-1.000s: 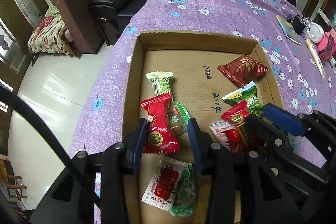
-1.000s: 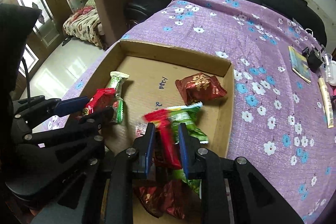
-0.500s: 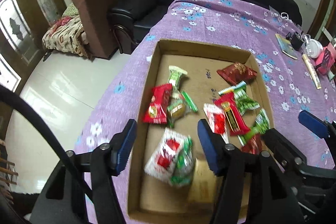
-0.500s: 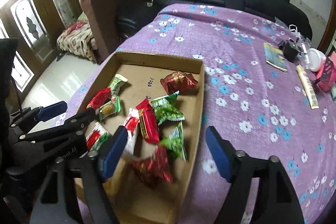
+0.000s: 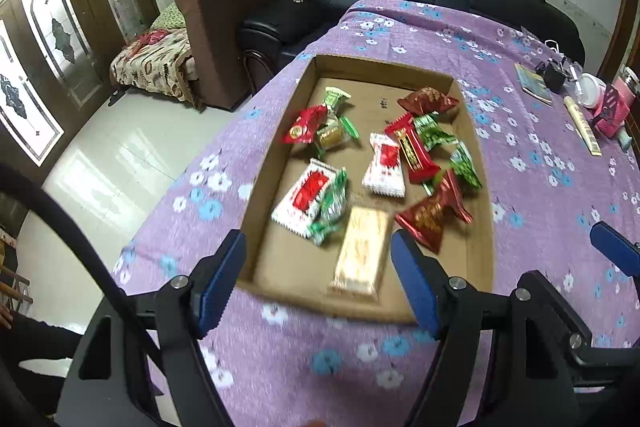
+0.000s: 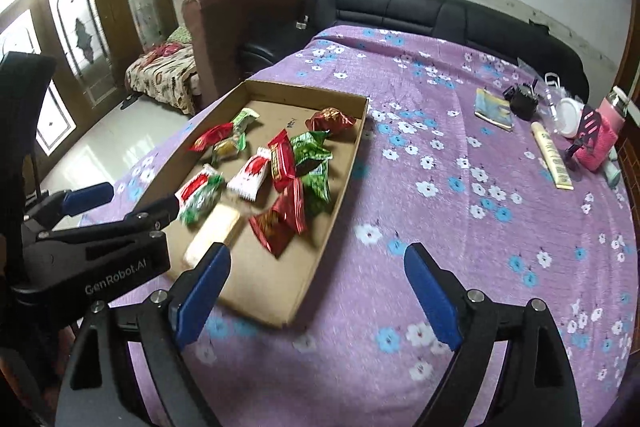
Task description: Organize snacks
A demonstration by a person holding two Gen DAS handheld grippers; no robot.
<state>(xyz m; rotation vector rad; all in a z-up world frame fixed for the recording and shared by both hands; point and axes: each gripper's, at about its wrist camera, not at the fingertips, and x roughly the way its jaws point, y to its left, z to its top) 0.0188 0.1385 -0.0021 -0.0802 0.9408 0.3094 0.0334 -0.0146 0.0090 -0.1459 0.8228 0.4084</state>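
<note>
Shallow brown cardboard tray (image 5: 478, 163) of wrapped snacks (image 5: 412, 151), long axis running away from both spread, empty grippers, left (image 5: 320, 279) and right (image 6: 316, 291), on the purple floral tabletop (image 6: 460, 147).

- A purple flowered worktop (image 6: 420, 227) is carrying everything.
- A cardboard tray (image 6: 344, 183) is lying on it.
- A booklet (image 6: 494, 109), a tube (image 6: 552, 161) and a pink bottle (image 6: 600, 135) are sitting at its far right.
</note>
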